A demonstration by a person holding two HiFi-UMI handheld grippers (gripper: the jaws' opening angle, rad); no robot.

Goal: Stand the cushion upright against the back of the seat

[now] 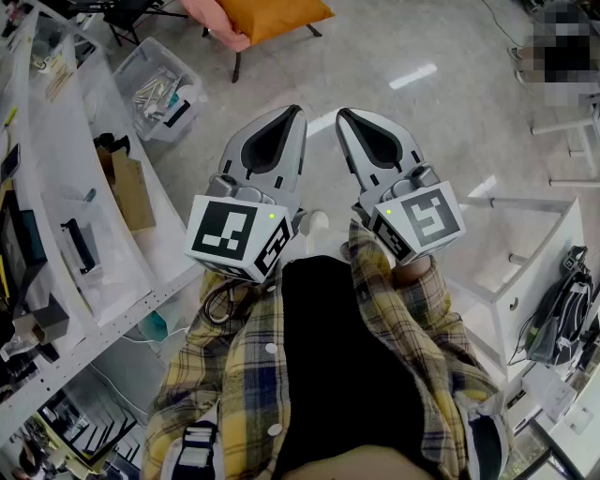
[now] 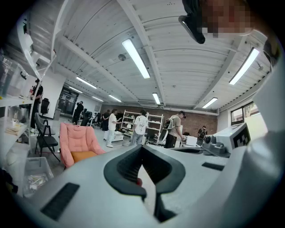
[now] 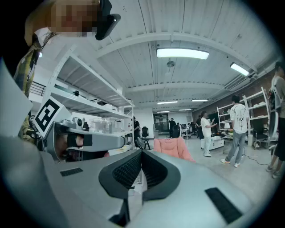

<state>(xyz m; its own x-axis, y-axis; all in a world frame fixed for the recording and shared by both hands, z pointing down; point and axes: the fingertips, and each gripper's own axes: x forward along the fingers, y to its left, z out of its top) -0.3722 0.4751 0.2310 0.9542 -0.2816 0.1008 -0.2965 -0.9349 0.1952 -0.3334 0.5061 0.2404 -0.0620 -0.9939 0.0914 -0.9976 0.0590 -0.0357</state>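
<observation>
An orange cushion [image 1: 274,15] lies flat on the seat of a pink armchair [image 1: 217,24] at the far end of the floor. Both are a good way ahead of me. My left gripper [image 1: 296,112] and right gripper [image 1: 343,114] are held side by side in front of my body, pointing level toward the chair. Each is shut, tips meeting, with nothing between them. In the left gripper view the armchair [image 2: 76,141] with the cushion [image 2: 83,156] stands left of the jaw tips [image 2: 142,147]. The right gripper view shows the armchair [image 3: 173,147] just past its tips [image 3: 141,152].
White shelving [image 1: 84,234] runs along my left, with a cardboard box [image 1: 131,192] and a clear plastic bin [image 1: 159,89] on the floor beside it. A white cabinet [image 1: 525,272] stands at my right. A black folding chair [image 2: 44,138] is next to the armchair. Several people [image 2: 140,127] stand farther back.
</observation>
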